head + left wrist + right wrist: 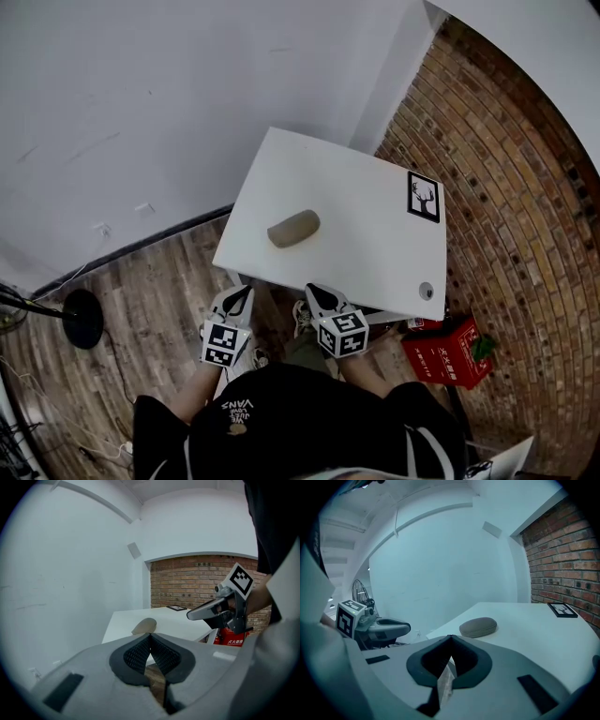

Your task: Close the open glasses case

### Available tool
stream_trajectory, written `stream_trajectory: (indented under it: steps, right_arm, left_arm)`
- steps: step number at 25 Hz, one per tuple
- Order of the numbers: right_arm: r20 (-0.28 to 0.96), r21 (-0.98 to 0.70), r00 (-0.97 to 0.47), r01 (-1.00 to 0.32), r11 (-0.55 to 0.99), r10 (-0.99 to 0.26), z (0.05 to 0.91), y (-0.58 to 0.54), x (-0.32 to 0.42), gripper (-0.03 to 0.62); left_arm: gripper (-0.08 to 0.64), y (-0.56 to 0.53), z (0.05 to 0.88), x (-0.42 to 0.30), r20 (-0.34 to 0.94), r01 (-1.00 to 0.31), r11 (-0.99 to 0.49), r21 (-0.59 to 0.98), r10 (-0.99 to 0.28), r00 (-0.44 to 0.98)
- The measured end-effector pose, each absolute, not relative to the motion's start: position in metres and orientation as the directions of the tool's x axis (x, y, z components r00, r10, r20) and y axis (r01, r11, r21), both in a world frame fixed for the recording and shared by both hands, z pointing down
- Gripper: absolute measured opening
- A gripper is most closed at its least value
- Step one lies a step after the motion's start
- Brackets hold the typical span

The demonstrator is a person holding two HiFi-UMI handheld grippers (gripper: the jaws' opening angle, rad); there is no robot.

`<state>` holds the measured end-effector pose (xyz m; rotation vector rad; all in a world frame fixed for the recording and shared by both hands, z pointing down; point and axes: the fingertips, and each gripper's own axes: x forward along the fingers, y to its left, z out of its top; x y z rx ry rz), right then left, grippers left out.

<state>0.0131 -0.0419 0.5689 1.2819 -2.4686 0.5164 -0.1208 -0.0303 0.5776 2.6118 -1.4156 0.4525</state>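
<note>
A tan oval glasses case (293, 228) lies with its lid down on the white table (356, 216), toward the table's left side. It also shows in the left gripper view as the case (143, 626) and in the right gripper view as the case (478, 626). My left gripper (240, 295) hovers off the table's near edge, shut and empty, its tips (150, 635) together. My right gripper (315, 292) hangs beside it at the near edge, also shut with nothing held, tips (450, 638) touching. Both stand well short of the case.
A small black-framed picture (424, 197) lies at the table's far right corner, and a round hole (427, 292) sits near its right front corner. A red box (450, 352) stands on the wooden floor by the brick wall. A black fan base (82, 317) rests at the left.
</note>
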Motion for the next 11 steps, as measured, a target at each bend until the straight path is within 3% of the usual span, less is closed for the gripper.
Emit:
stream_trajectory:
  steps: [11]
  right_arm:
    - [0.419, -0.184, -0.562, -0.822, 0.540, -0.713, 0.568, -0.056, 0.014, -0.003]
  left_arm:
    - [0.008, -0.039, 0.580, -0.117, 0.336, -0.843, -0.538, -0.016, -0.797, 0.502]
